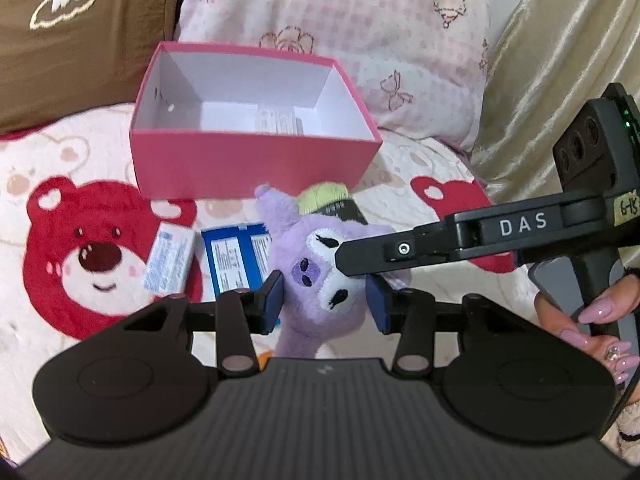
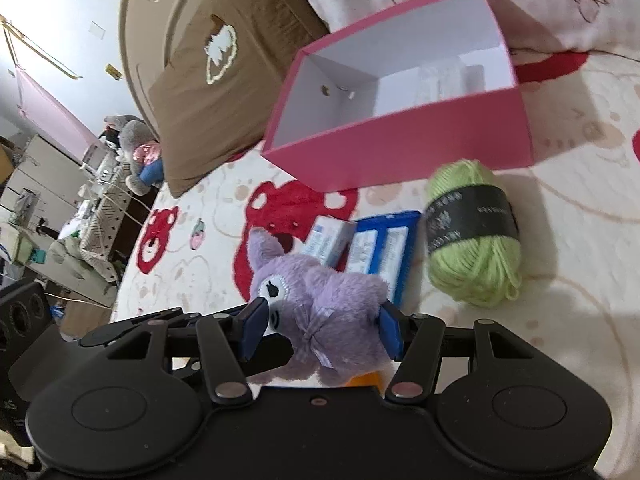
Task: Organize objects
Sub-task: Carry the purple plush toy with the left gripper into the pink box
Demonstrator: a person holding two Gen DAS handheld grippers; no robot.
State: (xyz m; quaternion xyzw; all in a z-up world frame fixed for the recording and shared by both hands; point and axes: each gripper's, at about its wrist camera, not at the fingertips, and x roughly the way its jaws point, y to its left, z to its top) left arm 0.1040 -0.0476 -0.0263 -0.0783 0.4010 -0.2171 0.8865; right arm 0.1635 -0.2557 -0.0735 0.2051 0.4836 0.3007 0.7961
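Gripping the purple plush toy from two sides, both tongs are clamped on it above the bed. The left tongs squeeze its face between their blue pads, and the right tongs pinch its body near a small checked bow. From the left wrist view the right tool reaches in from the right edge, held by a hand with long pink nails.

Beyond the toy sits an open pink box with a white inside; something pale lies on its floor, too blurred to name. The box rests on a cream blanket printed with red bears. Just beside the toy lie a small white carton and a blue packet, touching each other. A ball of green yarn with a dark paper band lies near the box's front wall. A brown pillow and a pink patterned pillow lean behind the box.
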